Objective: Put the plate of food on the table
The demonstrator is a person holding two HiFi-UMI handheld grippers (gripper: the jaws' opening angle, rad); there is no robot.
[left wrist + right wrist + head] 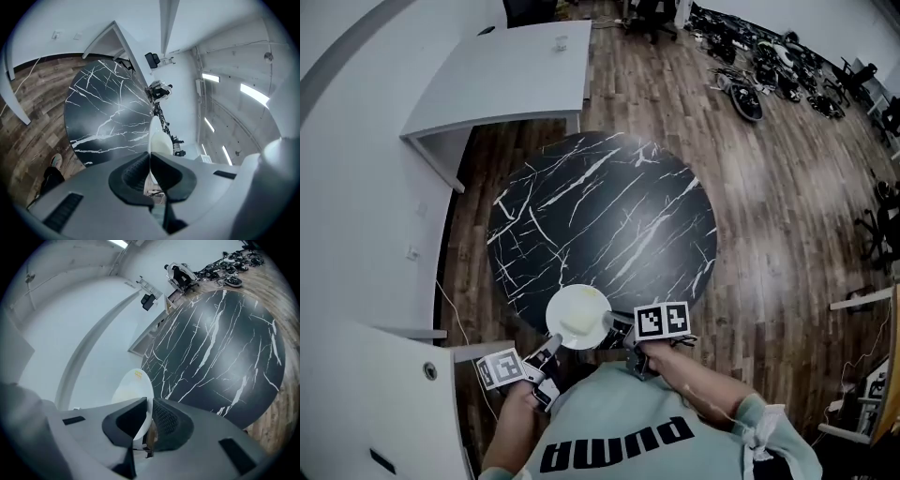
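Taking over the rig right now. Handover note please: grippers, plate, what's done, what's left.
Left gripper: jaws shut on the rim of the plate, on the person's left side.
Right gripper: jaws shut on the rim too, on the opposite side.
Plate: held between both grippers, roughly level, at the near edge of the round black table, with something pale yellow on it. Can't tell whether it touches the tabletop.
Done: plate is gripped and at the table.
Left: probably carry it further over the tabletop, set it down, open both jaws, pull back.
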